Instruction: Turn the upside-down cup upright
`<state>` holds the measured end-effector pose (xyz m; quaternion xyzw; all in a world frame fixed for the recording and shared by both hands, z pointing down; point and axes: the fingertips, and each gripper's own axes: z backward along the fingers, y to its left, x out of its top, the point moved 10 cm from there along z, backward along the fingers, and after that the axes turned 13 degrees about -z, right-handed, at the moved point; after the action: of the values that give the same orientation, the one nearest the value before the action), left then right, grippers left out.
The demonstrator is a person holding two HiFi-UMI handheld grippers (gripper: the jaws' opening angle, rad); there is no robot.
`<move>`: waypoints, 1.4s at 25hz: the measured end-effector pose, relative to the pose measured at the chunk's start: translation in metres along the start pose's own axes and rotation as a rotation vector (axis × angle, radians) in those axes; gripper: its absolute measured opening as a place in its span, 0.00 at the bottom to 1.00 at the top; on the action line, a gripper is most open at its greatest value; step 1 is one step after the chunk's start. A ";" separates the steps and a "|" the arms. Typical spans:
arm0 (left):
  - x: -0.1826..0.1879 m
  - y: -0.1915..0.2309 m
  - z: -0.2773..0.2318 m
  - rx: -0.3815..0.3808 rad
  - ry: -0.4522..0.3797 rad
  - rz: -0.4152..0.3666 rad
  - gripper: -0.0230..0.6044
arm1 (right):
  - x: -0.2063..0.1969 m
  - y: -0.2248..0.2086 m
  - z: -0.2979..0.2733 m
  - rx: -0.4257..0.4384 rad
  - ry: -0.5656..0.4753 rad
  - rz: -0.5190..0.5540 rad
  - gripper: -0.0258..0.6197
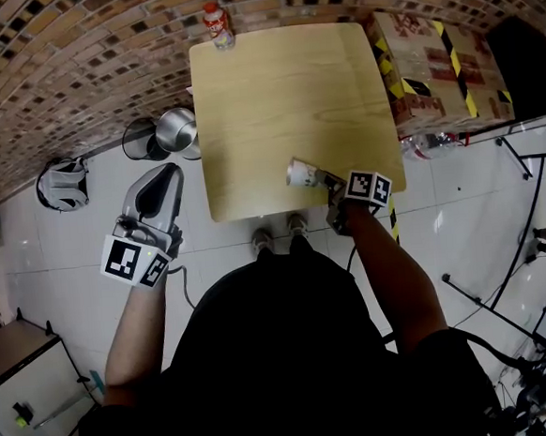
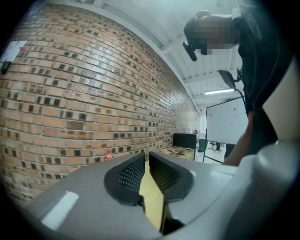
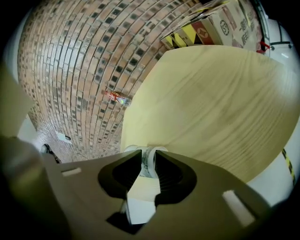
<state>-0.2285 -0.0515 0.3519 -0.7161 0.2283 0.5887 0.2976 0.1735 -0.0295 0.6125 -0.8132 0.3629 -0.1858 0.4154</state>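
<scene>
The pale wooden surface (image 1: 282, 99) takes up the middle of the head view, with brick wall beyond it and a taped cardboard box (image 1: 431, 68) just off its right side. On the floor to its left sits a metal pot (image 1: 177, 131). The left gripper (image 1: 165, 178) hangs off the surface's near-left corner, over the floor, its jaws drawn together to a slit with nothing between them; it plays no part at the moment. The right gripper (image 1: 319, 178) reaches in over the near-right part of the surface, angled down, and its jaws are clamped on the cup (image 1: 300, 173), whose wall fills the narrow gap between the pads in the right gripper view. A small red-capped bottle (image 1: 217, 24) stands at the far edge, well apart from the work. The cup itself lies tipped roughly sideways in the grip, one round end facing left. Which end that is, and whether the cup touches the wood, cannot be told. It looks like a thin, light disposable cup: easy to lift, but likely to buckle or slip under a hard squeeze. A moderate pinch across the side wall, as taken here, seems the sound hold for rolling it upright.
</scene>
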 end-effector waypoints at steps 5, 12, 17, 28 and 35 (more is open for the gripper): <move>0.000 0.001 0.003 0.010 -0.001 0.001 0.08 | 0.003 0.006 -0.002 -0.021 0.011 0.060 0.16; 0.000 0.000 0.002 0.013 -0.006 -0.001 0.08 | 0.009 0.040 0.002 -0.178 -0.018 0.472 0.16; -0.001 -0.004 -0.001 0.008 -0.018 -0.002 0.08 | 0.010 0.069 0.006 -0.286 -0.054 0.754 0.13; -0.008 -0.010 -0.002 0.007 -0.039 0.009 0.08 | -0.008 0.087 0.004 -0.561 -0.012 1.293 0.11; -0.009 -0.007 0.003 0.014 -0.028 0.008 0.08 | -0.024 0.088 -0.011 -0.559 0.056 1.367 0.11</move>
<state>-0.2280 -0.0449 0.3617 -0.7046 0.2311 0.5984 0.3033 0.1122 -0.0522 0.5474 -0.4762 0.8327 0.1930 0.2064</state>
